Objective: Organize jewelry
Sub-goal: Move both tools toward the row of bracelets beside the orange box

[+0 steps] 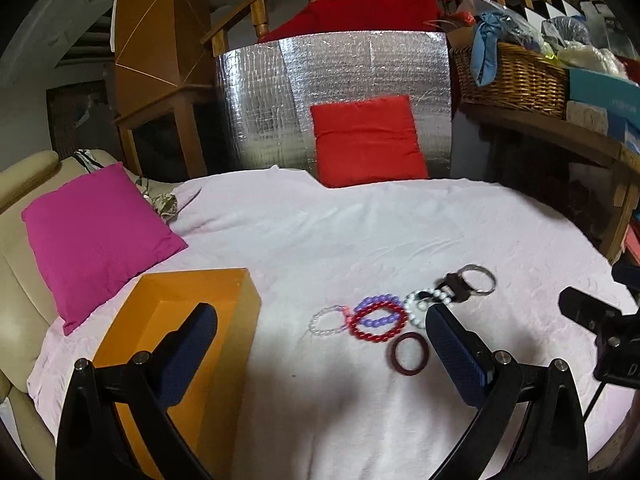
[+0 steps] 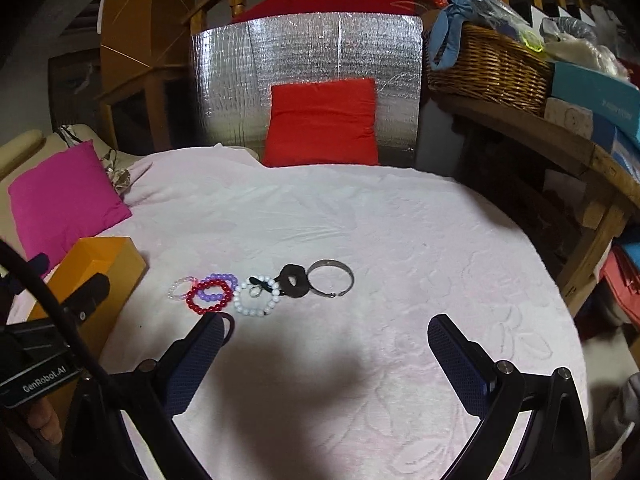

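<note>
Several bracelets lie in a row on the pale pink cloth (image 1: pixel 360 240): a clear bead one (image 1: pixel 326 320), a red bead one (image 1: pixel 376 322) over a purple bead one (image 1: pixel 380 306), a white bead one (image 2: pixel 257 295), a black scrunchie (image 2: pixel 294 281), a silver bangle (image 2: pixel 331 278) and a dark red ring (image 1: pixel 409 354). An open orange box (image 1: pixel 188 320) stands at the left. My left gripper (image 1: pixel 320 344) is open and empty, just short of the bracelets. My right gripper (image 2: pixel 326 344) is open and empty, in front of the row.
A magenta cushion (image 1: pixel 96 240) lies at the left by a beige sofa. A red cushion (image 1: pixel 366 140) leans on a silver foil panel (image 1: pixel 280 100) at the back. A wicker basket (image 2: pixel 488 68) and boxes fill a wooden shelf at the right.
</note>
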Motion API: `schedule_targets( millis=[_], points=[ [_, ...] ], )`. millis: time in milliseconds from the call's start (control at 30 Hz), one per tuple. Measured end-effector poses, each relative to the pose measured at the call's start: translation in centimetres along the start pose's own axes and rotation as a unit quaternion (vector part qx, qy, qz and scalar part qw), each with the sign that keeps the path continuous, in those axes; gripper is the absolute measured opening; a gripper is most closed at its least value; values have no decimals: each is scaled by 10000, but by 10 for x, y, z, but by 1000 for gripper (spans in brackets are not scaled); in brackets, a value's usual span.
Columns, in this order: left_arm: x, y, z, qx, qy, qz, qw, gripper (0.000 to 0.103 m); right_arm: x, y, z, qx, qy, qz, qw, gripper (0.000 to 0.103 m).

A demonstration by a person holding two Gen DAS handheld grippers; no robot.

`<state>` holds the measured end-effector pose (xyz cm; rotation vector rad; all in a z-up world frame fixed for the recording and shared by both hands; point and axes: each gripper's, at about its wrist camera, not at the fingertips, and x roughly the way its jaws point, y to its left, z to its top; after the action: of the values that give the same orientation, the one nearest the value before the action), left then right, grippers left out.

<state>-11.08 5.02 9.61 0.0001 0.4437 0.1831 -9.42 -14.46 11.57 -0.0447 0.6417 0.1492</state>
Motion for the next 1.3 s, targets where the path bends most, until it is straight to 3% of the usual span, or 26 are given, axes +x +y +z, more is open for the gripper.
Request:
schedule_targets(
  millis=[267, 467, 1133, 1300],
  points=[
    [4, 7, 7, 167, 156, 231, 9995, 103, 12, 11, 1, 21, 170, 20, 9999, 103],
    [8, 15, 7, -77, 275, 168, 9995, 103, 15, 16, 1, -6, 186, 88, 9998, 103],
    [23, 3, 3, 173, 529, 314, 9980, 103, 27, 2, 3, 292, 356, 291, 9985, 103],
    [46, 11, -6, 118, 1087, 139, 9939, 103, 44, -14, 5, 544, 549, 517, 9957, 103]
  ],
)
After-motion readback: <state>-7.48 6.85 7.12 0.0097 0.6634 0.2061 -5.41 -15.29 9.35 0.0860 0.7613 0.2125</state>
